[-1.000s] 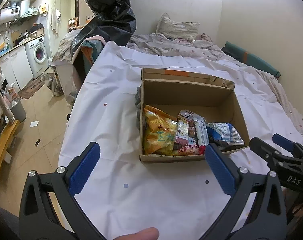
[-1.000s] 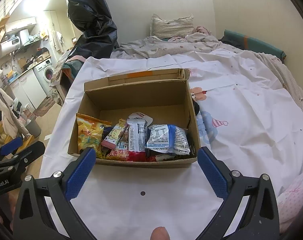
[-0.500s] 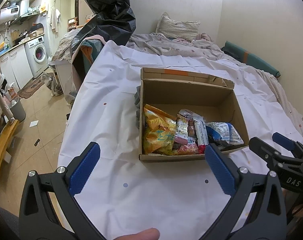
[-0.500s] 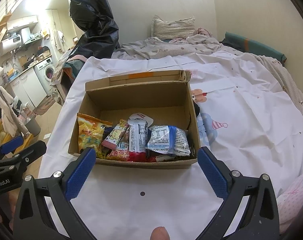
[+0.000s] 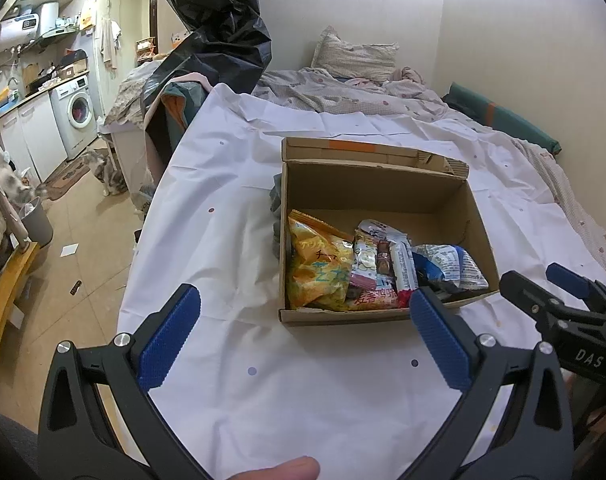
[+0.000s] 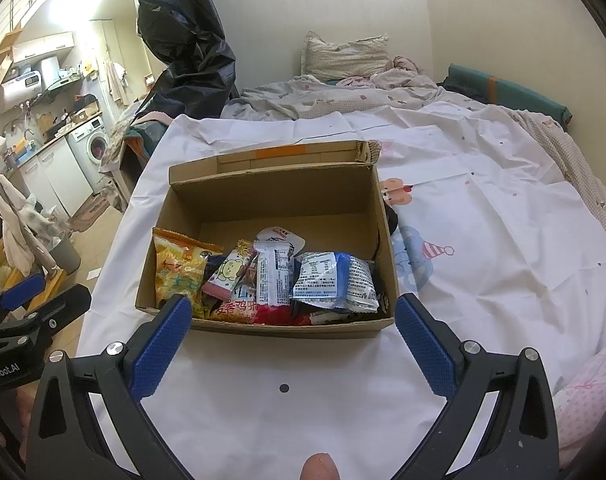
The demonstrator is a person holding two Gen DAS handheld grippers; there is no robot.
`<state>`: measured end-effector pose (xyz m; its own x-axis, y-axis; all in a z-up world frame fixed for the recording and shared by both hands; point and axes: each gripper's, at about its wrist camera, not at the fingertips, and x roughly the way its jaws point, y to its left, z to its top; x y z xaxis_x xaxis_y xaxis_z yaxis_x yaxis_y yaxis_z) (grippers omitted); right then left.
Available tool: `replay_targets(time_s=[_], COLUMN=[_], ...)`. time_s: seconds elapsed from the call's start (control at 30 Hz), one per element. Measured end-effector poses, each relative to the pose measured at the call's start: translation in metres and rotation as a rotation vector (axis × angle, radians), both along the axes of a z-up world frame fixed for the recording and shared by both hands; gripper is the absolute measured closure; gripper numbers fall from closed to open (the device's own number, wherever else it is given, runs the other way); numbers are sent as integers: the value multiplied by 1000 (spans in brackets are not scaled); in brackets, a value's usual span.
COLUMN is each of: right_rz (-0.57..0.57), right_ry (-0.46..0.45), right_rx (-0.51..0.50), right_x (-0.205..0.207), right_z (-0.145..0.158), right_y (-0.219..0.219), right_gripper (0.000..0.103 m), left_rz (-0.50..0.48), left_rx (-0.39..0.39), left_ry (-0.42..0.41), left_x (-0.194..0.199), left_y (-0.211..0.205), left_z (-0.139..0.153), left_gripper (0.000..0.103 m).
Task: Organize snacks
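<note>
Both tools hang just short of the cardboard box (image 6: 263, 324), on its near side, over the white sheet (image 6: 287, 412) that covers the table. Left gripper (image 5: 303, 332): fingers spread wide, nothing betw. them; its right pad overlaps the box's near-right corner in the left wrist view, but contact can't be told. Right gripper (image 6: 293, 340): fingers also spread wide, empty, straddling the box's near wall w/ the whole row of snacks framed betw. them, probably lined up to pick one.

Snacks are all inside the box, packed vs. its near wall, standing or leaning. From the box's left wall: yellow chip bag (image 6: 179, 268), upright; then a pink bear-print pack (image 6: 225, 276) leaning on it; a white wrapped bar (image 6: 277, 276) approx. centre; a blue-white pouch (image 6: 331, 280) by the right wall. A red-print pack (image 6: 239, 308) lies low under them. Standing on end probably keeps the labels readable & leaves room: the back half of the box floor is bare cardboard.

Box flap on the far wall is folded back, so the top is open for reaching in. Something dark sits outside the box's left wall; can't ID it. Beyond the box: more sheet, then a bed w/ a pillow (image 6: 345, 56).
</note>
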<state>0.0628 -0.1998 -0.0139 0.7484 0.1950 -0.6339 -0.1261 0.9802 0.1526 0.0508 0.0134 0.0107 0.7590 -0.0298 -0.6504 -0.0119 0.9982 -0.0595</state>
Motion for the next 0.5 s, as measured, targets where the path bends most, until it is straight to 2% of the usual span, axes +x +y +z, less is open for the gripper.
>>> replay_targets(time_s=[0.5], right_rz=[5], right_ry=[-7], right_rx=[-5], right_x=[-1], right_z=[3], right_y=[-1], right_gripper=[0], left_rz=[9], left_rx=[5], left_ry=[-6], left_x=[-2], left_y=[3], left_z=[-1], left_gripper=[0])
